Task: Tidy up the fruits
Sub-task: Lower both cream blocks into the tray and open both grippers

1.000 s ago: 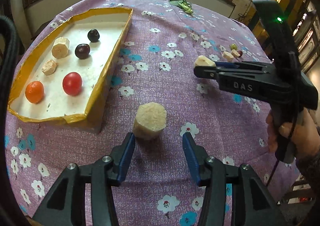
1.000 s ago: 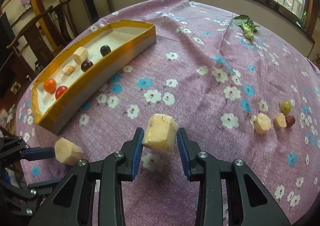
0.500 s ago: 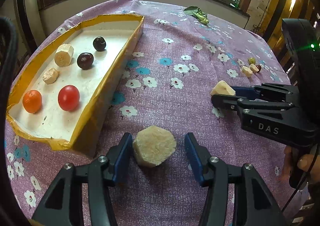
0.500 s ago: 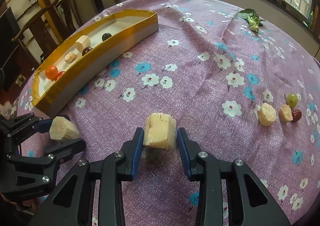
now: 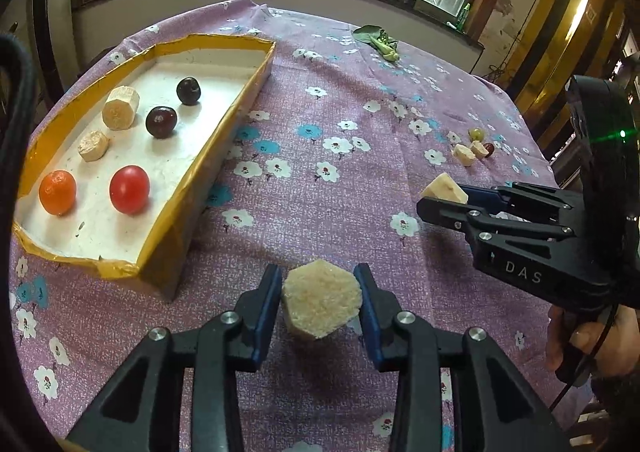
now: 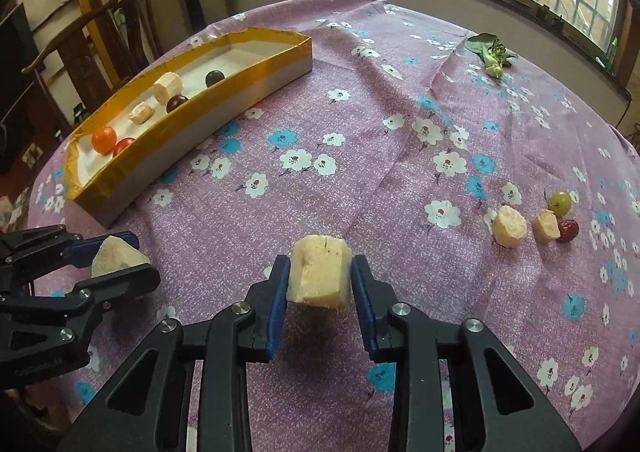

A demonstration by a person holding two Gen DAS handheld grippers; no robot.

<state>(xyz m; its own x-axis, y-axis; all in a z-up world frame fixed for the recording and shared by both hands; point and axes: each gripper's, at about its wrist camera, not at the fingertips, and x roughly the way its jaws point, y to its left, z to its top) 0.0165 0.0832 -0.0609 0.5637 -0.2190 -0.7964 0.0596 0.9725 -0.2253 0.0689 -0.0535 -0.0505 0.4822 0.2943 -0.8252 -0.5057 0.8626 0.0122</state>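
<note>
While both grippers carry pale fruit chunks, the yellow tray lies ahead-left.
Left gripper: jaws pinch a hexagonal chunk, flat face up; nearer the tray.
Right gripper: jaws clamp a taller chunk.
Tray: holds 6 fruits.
Hidden: chunk undersides; whether lifted clear of the cloth is unclear.

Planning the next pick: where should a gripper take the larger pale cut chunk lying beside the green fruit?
Probably across its near and far sides, from above: the larger pale cut chunk has a smaller chunk close on its right; other sides look open.
</note>
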